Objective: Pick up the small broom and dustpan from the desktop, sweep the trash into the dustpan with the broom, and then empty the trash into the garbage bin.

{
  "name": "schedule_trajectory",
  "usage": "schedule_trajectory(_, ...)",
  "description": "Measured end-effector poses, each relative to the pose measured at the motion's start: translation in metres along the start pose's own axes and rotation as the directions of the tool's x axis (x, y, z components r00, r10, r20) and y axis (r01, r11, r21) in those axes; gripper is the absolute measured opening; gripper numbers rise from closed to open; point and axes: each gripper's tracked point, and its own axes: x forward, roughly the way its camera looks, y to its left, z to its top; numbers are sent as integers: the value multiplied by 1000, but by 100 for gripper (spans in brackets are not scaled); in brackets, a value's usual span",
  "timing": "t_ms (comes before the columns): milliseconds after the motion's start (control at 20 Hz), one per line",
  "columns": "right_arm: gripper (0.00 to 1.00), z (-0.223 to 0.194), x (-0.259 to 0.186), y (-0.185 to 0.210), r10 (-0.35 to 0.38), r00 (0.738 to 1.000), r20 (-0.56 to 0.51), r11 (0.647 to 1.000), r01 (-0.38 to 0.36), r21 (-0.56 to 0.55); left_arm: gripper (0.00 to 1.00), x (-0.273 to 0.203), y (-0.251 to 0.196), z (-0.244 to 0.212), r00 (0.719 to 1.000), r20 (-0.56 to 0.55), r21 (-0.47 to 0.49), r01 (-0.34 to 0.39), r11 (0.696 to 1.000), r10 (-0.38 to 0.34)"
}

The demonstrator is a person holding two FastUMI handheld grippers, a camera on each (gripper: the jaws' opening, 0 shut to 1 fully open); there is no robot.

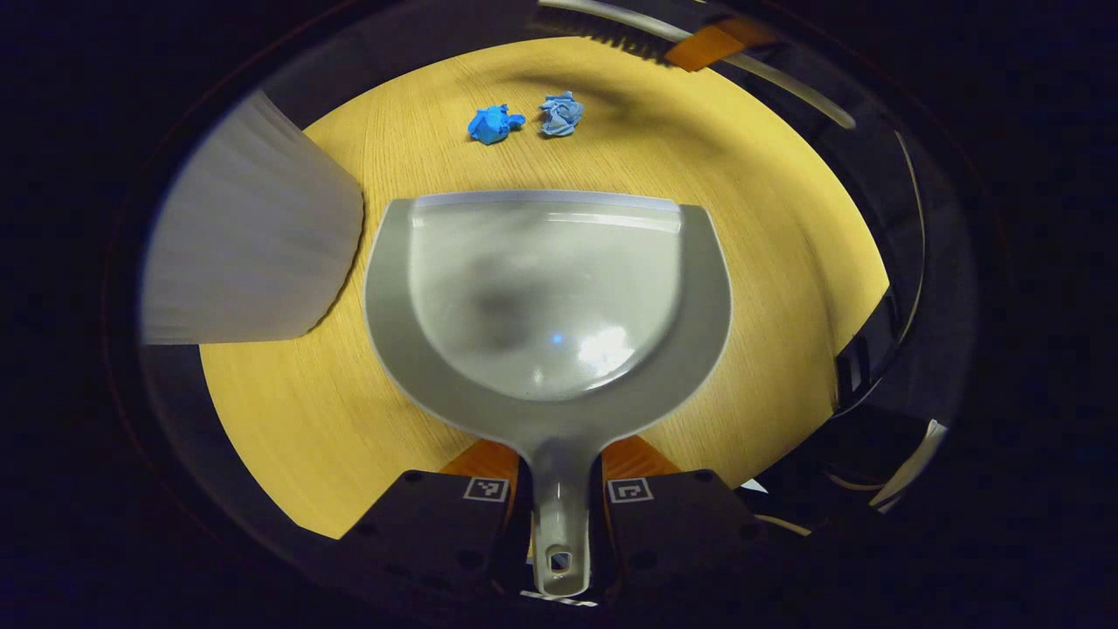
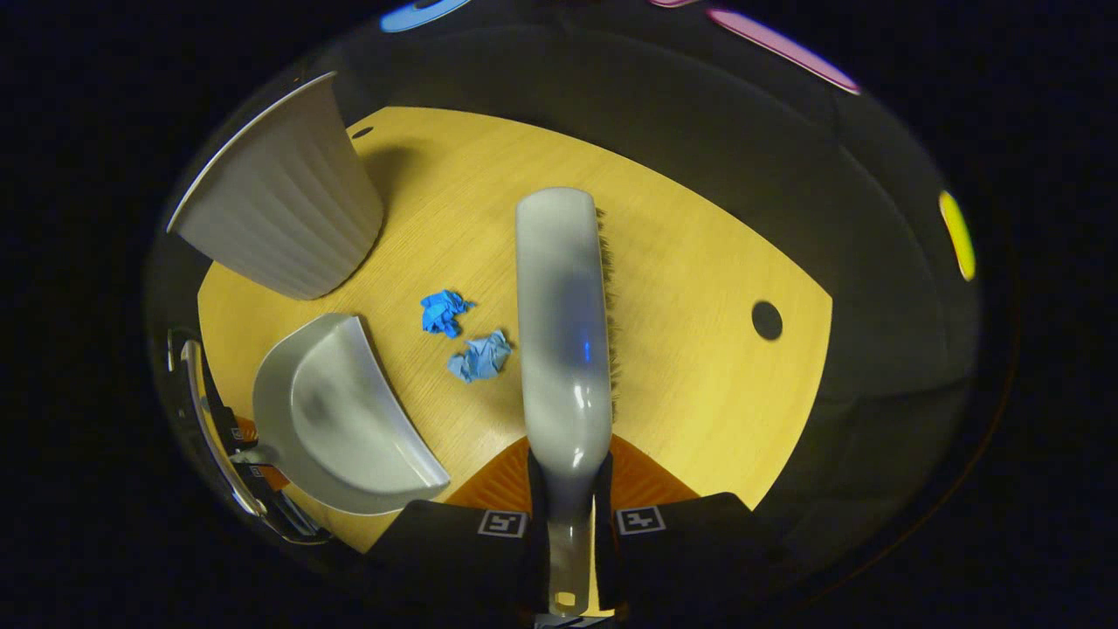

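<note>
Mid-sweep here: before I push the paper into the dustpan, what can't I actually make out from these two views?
- Garbage bin inside: right gripper view shows its outer wall; left gripper view blurs it.
- Broom bristles: mostly hidden under its own back in the right gripper view; whether they touch the table can't be told.
- Dustpan lip on the table or lifted: unclear.
- Left claw and right claw fingertips: hidden beside the handles.

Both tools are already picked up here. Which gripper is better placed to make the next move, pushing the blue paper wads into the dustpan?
Right gripper: it holds the grey broom beside the crumpled blue paper wads. The left gripper holds the grey plastic dustpan, lip facing them.
</note>
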Motion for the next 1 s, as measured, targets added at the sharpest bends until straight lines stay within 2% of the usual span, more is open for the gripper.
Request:
schedule_trajectory(100, 23, 11, 25, 3, -24, 999, -41, 997, 20, -78, 25, 2, -1, -3, 1000, -9, -21, 16, 1000, -16)
schedule_trajectory(300, 23, 5, 67, 14, -90, 985, -149, 971, 53, -232, 25, 9, -1, -12, 999, -31, -49, 37, 998, -39)
schedule_trajectory(400, 23, -11, 76, 24, -101, 971, -217, 949, 28, -315, 25, 14, 1, -14, 999, -40, -46, 26, 999, -28)
schedule_trajectory(500, 23, -24, 80, 35, -80, 966, -247, 914, -28, -405, 25, 14, 3, -17, 999, -44, -34, 16, 999, -18)
schedule_trajectory(650, 23, -37, 77, 39, 1, 955, -298, 880, -142, -454, 25, 16, 3, -20, 999, -48, -27, 19, 999, -20)
schedule_trajectory(700, 23, -43, 73, 45, 60, 944, -326, 868, -210, -450, 24, 16, 3, -21, 999, -46, -20, 19, 1000, -19)
schedule_trajectory(900, 23, -55, 70, 43, 253, 876, -411, 809, -425, -406, 25, 17, 7, -26, 998, -54, 11, 12, 1000, -12)
schedule_trajectory(1000, 23, -52, 68, 39, 321, 843, -431, 795, -487, -362, 24, 17, 7, -26, 999, -53, 15, 9, 1000, -8)
